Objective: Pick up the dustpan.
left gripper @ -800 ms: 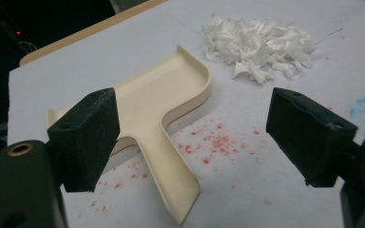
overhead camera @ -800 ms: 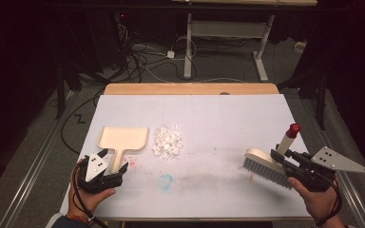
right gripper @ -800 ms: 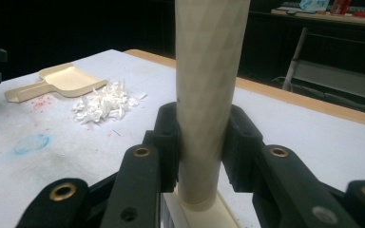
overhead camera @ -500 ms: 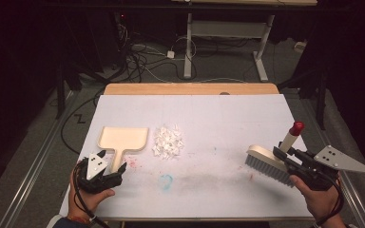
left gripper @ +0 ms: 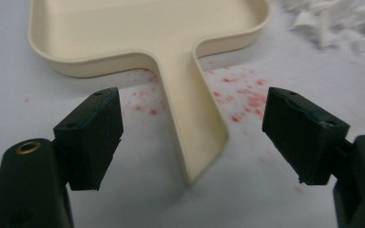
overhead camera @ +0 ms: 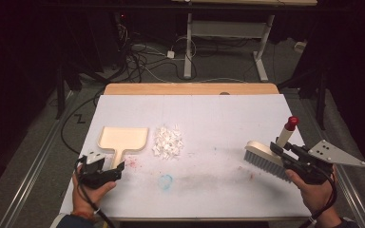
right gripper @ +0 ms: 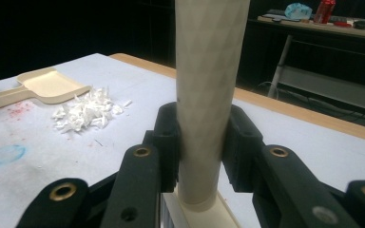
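The left hand-held gripper (left gripper: 192, 137) stands released, jaws straddling the handle of the cream, stiff plastic dustpan (overhead camera: 122, 140) on the bench: light, probably slick; take mid-handle. Right of it lies loose white paper scraps (overhead camera: 168, 142). The right hand-held gripper (right gripper: 202, 142) clamps the rigid cream brush handle (right gripper: 209, 85).

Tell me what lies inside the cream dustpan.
Nothing: the dustpan shows a bare cream floor. The white paper scraps sit beside it on the table, apart from it. Whatever is under the pan stays hidden.

Cream dustpan (left gripper: 147, 33) handle lies between the open tool (left gripper: 192, 130) jaws (untouched); red specks (left gripper: 242, 95) around it.
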Available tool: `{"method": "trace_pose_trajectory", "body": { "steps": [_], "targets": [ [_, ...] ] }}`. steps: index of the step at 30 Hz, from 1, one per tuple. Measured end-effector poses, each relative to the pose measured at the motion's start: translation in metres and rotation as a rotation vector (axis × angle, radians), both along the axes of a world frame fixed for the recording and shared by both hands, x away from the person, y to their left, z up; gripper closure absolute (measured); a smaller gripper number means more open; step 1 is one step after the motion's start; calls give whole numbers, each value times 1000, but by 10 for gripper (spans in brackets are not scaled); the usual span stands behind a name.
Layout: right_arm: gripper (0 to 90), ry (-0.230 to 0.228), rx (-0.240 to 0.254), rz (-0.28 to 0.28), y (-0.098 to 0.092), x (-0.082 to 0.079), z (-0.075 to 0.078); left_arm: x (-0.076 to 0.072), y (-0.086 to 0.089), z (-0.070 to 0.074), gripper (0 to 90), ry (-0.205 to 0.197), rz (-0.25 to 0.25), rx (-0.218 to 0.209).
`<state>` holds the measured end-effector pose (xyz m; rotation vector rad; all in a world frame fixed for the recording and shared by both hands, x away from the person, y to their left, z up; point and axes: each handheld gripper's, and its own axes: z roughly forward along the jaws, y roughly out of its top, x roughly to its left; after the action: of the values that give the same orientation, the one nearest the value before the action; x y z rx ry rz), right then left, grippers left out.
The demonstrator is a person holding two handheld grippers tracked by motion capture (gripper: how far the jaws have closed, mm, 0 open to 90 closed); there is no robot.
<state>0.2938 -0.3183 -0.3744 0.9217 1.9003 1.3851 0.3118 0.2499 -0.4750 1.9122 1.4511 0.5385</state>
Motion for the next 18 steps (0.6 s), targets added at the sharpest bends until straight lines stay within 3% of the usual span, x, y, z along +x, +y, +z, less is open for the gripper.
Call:
{"method": "trace_pose_trajectory", "body": {
  "steps": [2,5,7,11,13,14,15,17,18],
  "targets": [
    [717,6,6,-9,1,1,0,22,-8,-7,214,33,15,45],
    [717,2,5,-15,2,-1,0,32,-12,-12,236,71,40,57],
    [717,3,2,-8,2,0,-1,38,-12,-14,251,49,58,49],
    [717,11,-5,-2,4,1,-3,39,-13,-14,291,48,63,45],
    [717,19,-1,0,5,1,-5,40,-13,-13,395,49,79,41],
    [717,19,-1,0,5,1,-5,41,-13,-13,395,44,93,41],
    [717,21,7,4,6,2,-6,44,-13,-12,517,44,94,42],
    [717,30,2,13,7,3,-7,45,-13,-12,547,45,92,41],
    [717,32,-6,20,10,4,-9,48,-13,-12,611,43,88,50]
  ]
}}
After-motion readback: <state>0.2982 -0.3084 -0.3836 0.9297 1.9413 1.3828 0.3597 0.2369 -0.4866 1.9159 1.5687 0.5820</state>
